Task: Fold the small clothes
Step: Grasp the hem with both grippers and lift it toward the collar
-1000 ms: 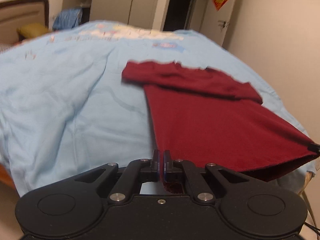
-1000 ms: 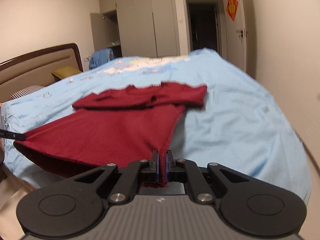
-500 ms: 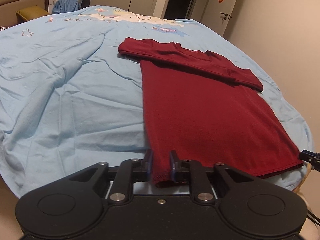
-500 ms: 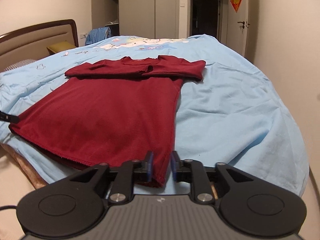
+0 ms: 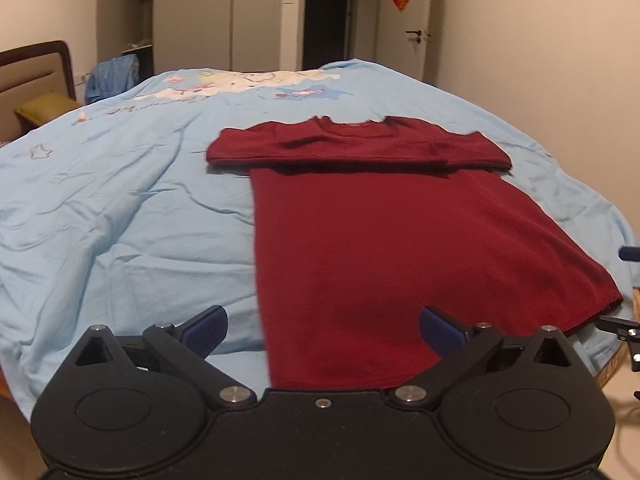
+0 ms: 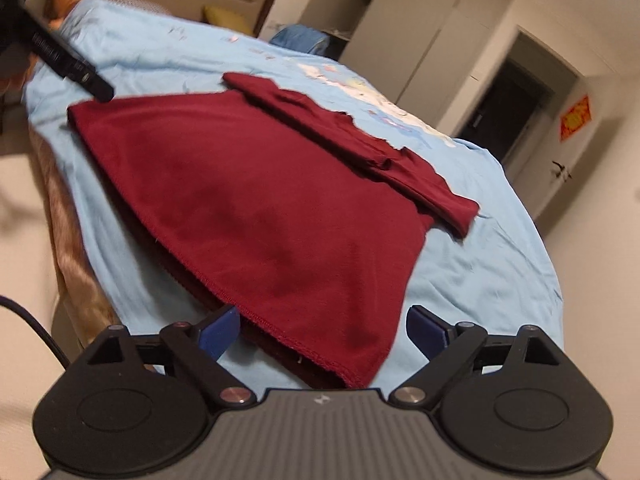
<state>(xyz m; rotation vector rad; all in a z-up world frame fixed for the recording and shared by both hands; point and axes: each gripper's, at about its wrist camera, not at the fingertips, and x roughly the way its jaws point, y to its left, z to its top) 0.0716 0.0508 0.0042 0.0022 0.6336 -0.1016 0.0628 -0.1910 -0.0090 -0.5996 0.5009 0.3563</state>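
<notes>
Left wrist view: dark red knit long-sleeved shirt (image 5: 384,248) flat on light blue printed bedsheet (image 5: 120,208), sleeves folded across chest; left gripper (image 5: 323,326) fingers spread wide, empty, above hem.
Right wrist view: right gripper (image 6: 323,326) fingers spread wide, empty, above shirt's near hem corner.

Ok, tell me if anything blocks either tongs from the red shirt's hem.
Nothing visible does. Both the left tongs and right tongs are open, right over the shirt hem, lying flat on the blue bedsheet.
</notes>
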